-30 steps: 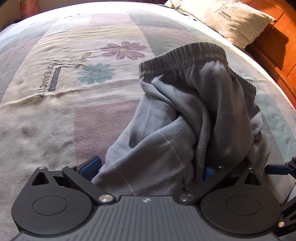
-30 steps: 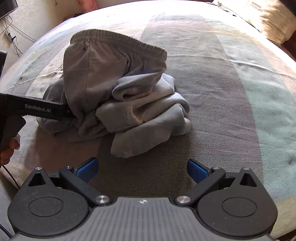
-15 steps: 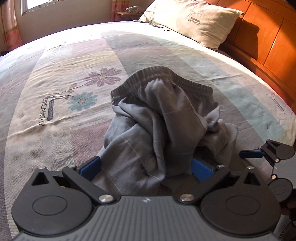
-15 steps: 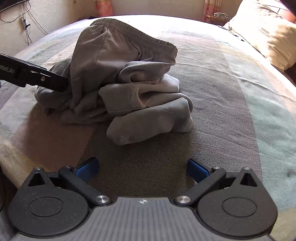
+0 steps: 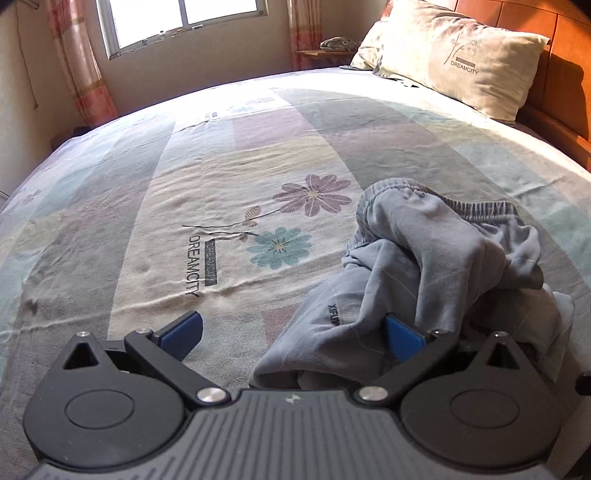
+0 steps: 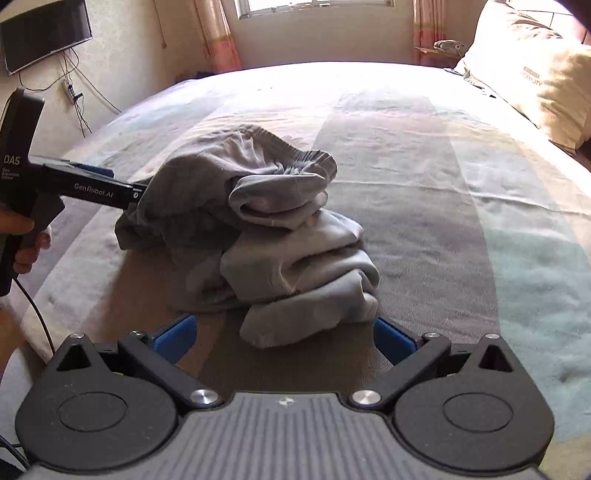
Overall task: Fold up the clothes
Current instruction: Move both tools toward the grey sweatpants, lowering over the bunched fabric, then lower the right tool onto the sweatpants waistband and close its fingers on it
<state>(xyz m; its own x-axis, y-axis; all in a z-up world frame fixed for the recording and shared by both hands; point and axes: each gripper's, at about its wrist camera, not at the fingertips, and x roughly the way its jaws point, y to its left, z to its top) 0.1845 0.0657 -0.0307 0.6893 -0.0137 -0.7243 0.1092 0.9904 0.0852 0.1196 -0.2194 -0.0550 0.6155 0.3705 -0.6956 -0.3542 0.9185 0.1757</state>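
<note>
Grey sweatpants [image 5: 443, 254] lie crumpled in a heap on the bed, elastic waistband [image 5: 469, 208] on the far side. My left gripper [image 5: 291, 334] is open at the heap's near left edge; a fold of grey cloth drapes over its right finger and partly fills the gap. In the right wrist view the sweatpants [image 6: 295, 258] sit just ahead, a leg end reaching between the fingers of my open right gripper [image 6: 282, 338]. The left gripper [image 6: 135, 194], held by a hand, touches the heap's left side there.
A patchwork bedsheet [image 5: 229, 206] with printed flowers covers the bed. A cream pillow [image 5: 454, 55] and wooden headboard [image 5: 565, 85] stand at the back right. A window, curtains and a wall-mounted screen [image 6: 44, 33] lie beyond the bed.
The left gripper has shifted left and back, so the heap now sits at its right finger. The right gripper has come closer to the leg end. The heap has sagged lower.
</note>
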